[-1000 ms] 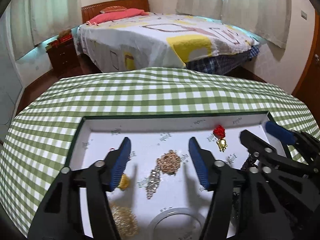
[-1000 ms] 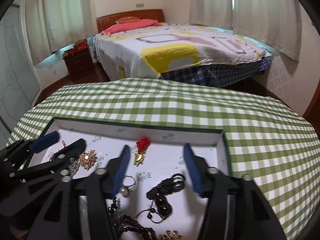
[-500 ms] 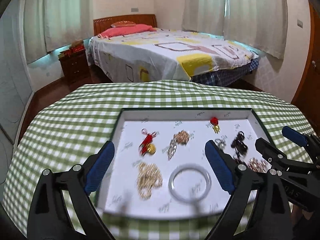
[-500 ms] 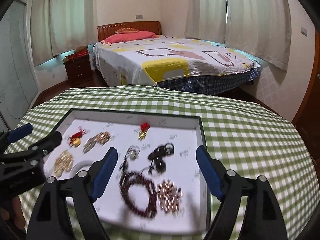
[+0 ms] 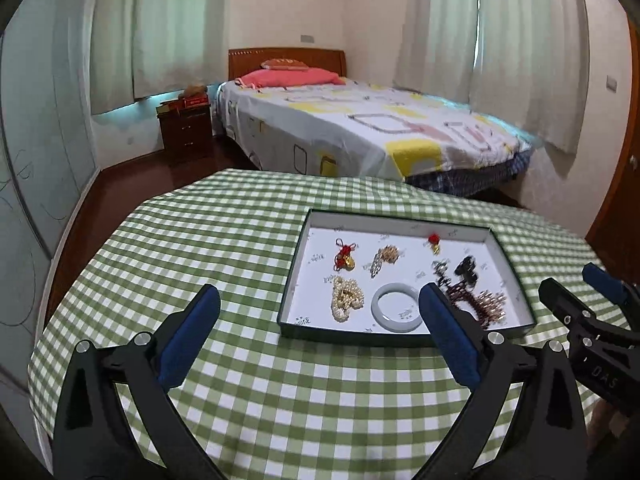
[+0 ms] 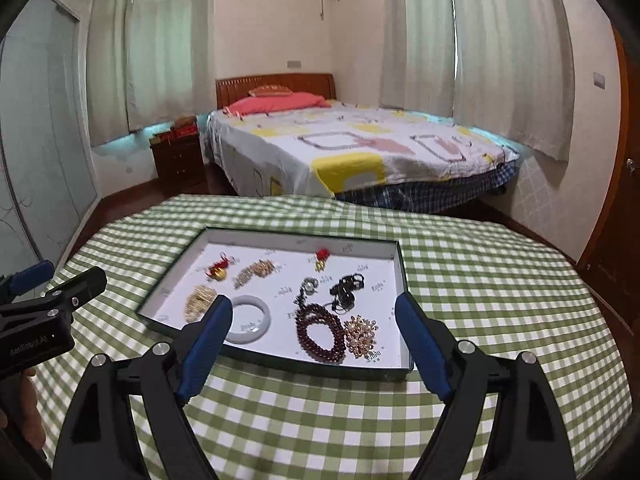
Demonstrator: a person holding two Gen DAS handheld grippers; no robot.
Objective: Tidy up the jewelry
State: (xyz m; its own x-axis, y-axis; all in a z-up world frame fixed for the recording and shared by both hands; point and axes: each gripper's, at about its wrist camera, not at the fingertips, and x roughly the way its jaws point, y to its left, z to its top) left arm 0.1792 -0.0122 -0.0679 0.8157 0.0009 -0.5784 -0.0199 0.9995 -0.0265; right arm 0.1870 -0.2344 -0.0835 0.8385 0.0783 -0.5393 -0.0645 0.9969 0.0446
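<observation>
Here both grippers, left gripper [image 5: 320, 320] and right gripper [image 6: 314, 322], tilt downward, fingers opening, empty.

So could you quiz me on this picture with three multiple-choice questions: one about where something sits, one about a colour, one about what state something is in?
1. Where in the tray does the white bangle lie?
A. near the front edge, beside the pearl bundle
B. in the far right corner
C. outside the tray on the cloth

2. What colour is the tablecloth?
A. plain blue
B. green and white checks
C. red stripes

3. What is between the fingers of the right gripper?
A. the dark red bead string, squeezed tight
B. the bangle, lifted
C. nothing; it holds nothing and its jaws are opening

Answers: 1 A, the bangle lies by the near rim next to the pearls. 2 B, the checks cover the whole round table. 3 C, the blue fingers stand wide apart short of the tray, and all the jewelry lies on its floor.
</observation>
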